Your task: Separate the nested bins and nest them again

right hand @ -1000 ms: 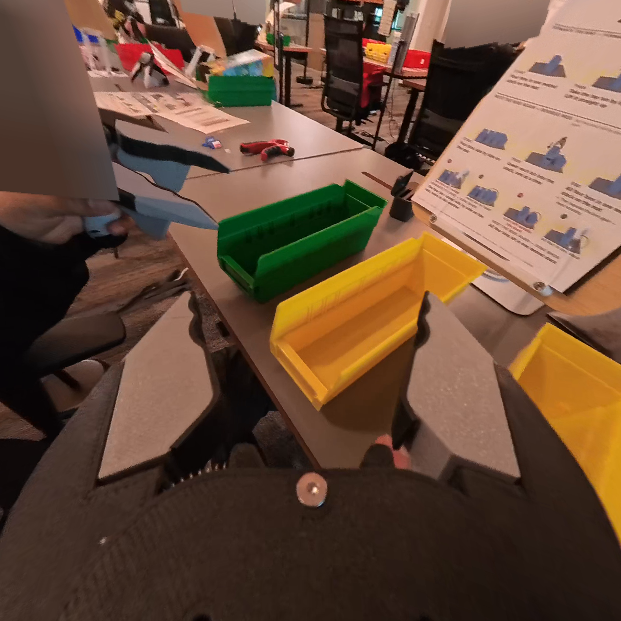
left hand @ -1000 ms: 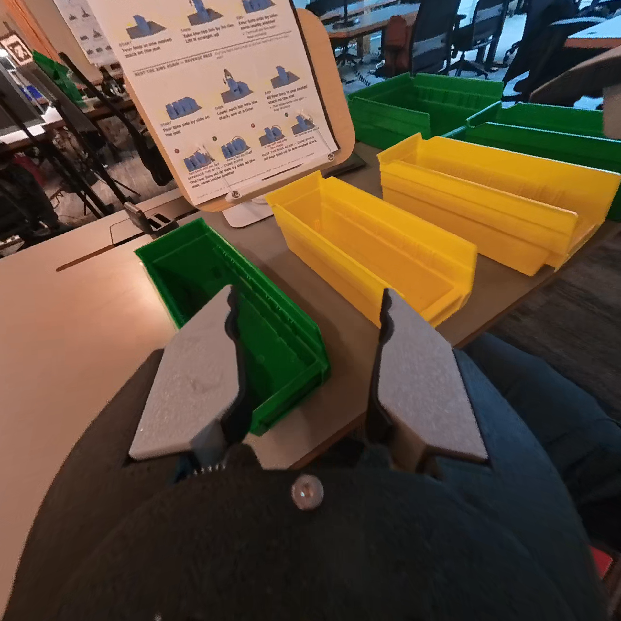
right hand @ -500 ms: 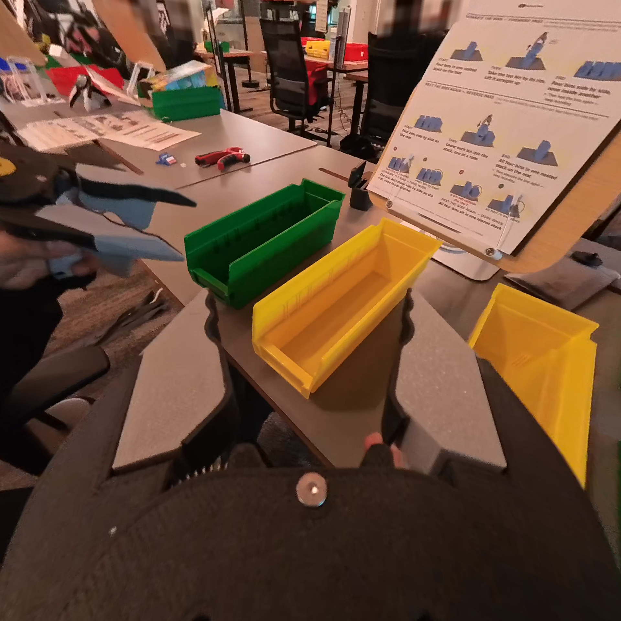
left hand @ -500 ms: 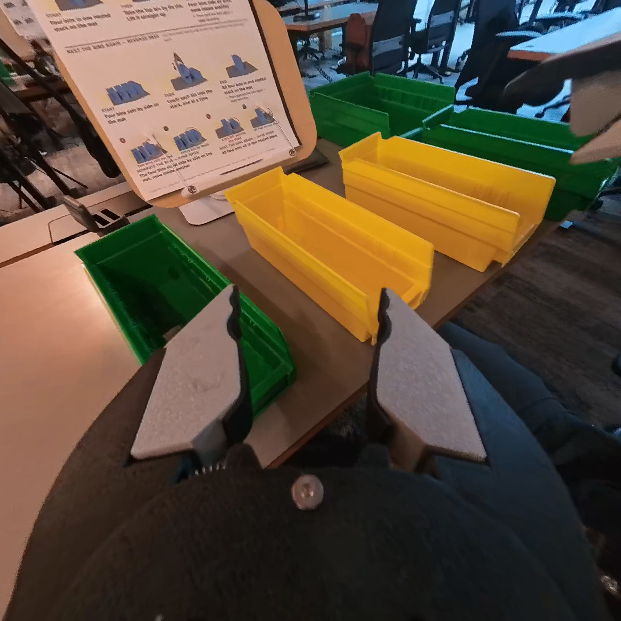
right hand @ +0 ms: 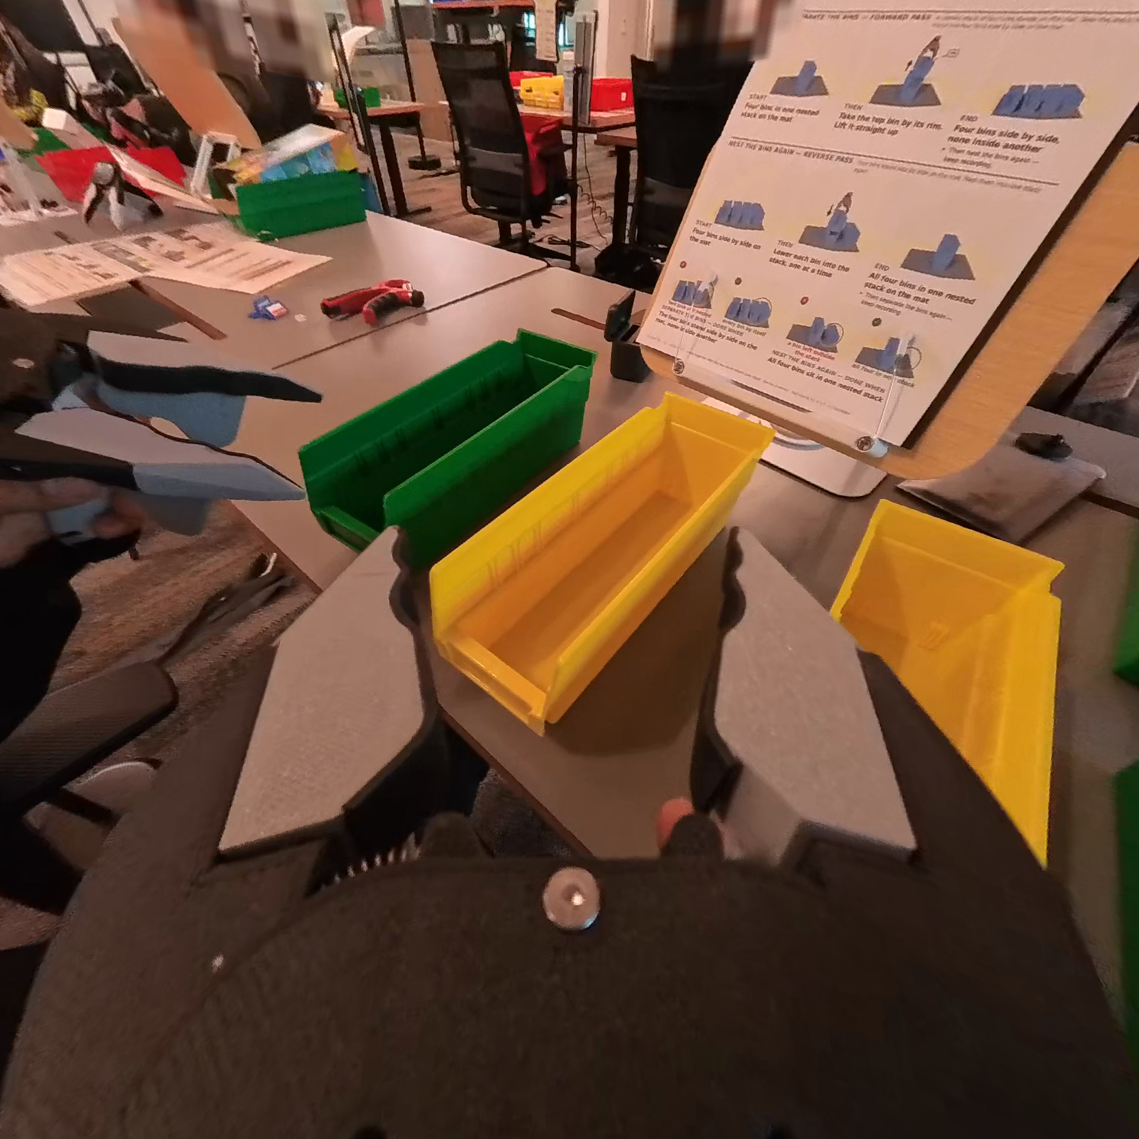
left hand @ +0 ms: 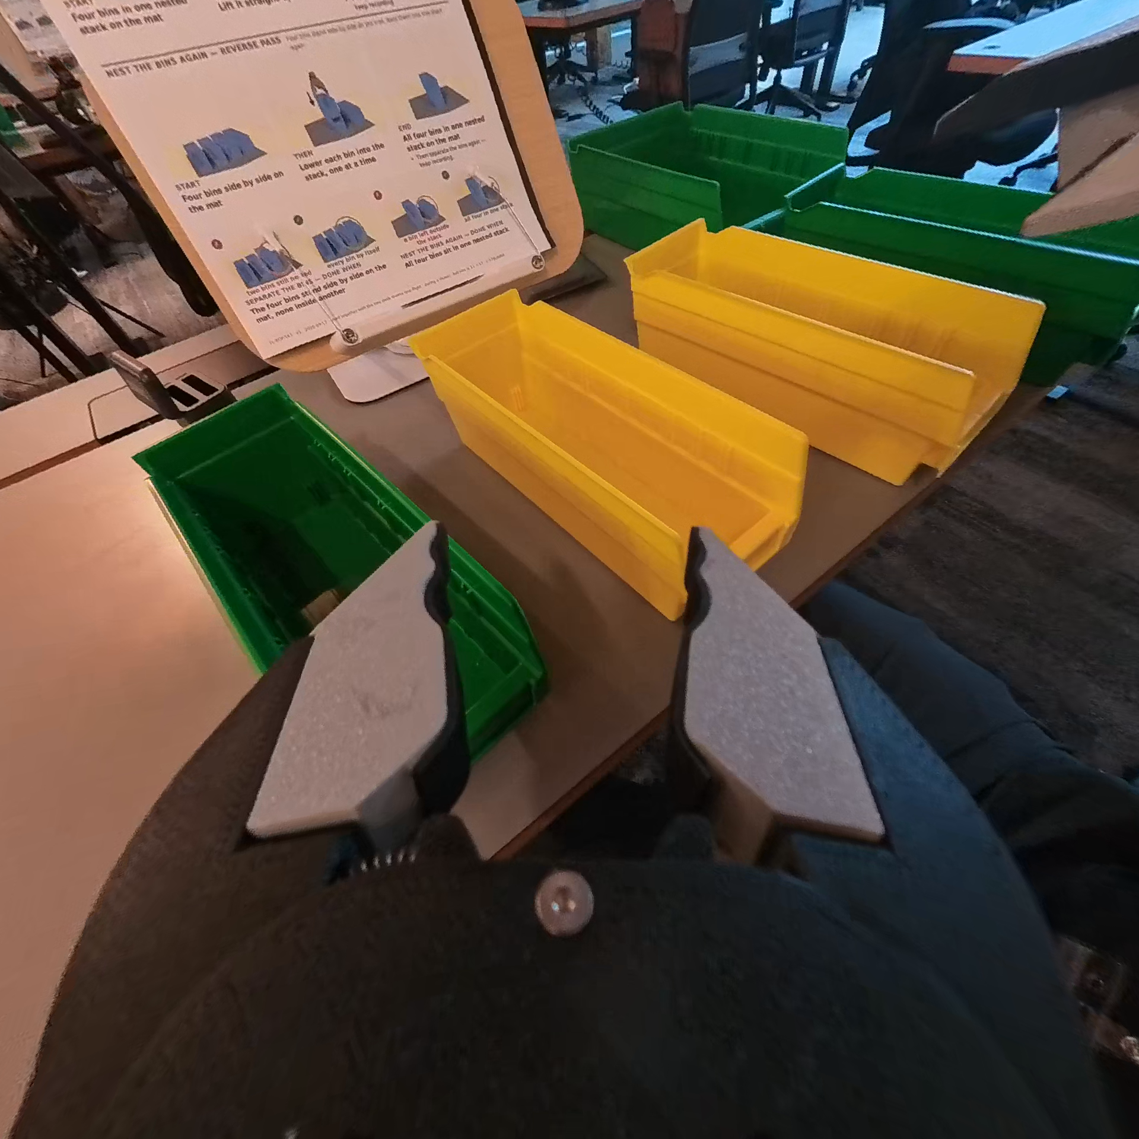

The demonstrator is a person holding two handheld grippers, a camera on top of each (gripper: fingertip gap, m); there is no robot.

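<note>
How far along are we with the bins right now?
Partly separated. The green bin and a yellow bin stand alone, side by side on the table. The farther yellow stack shows doubled rims, so it looks nested. Nothing is in hand: the left hand-held gripper and right hand-held gripper are open and empty. Left: split that stack, then re-nest everything.

Both my grippers held up, empty: left gripper (left hand: 564, 542) fingers spread wide, right gripper (right hand: 564, 545) fingers spread wide too, nothing touching either.
</note>
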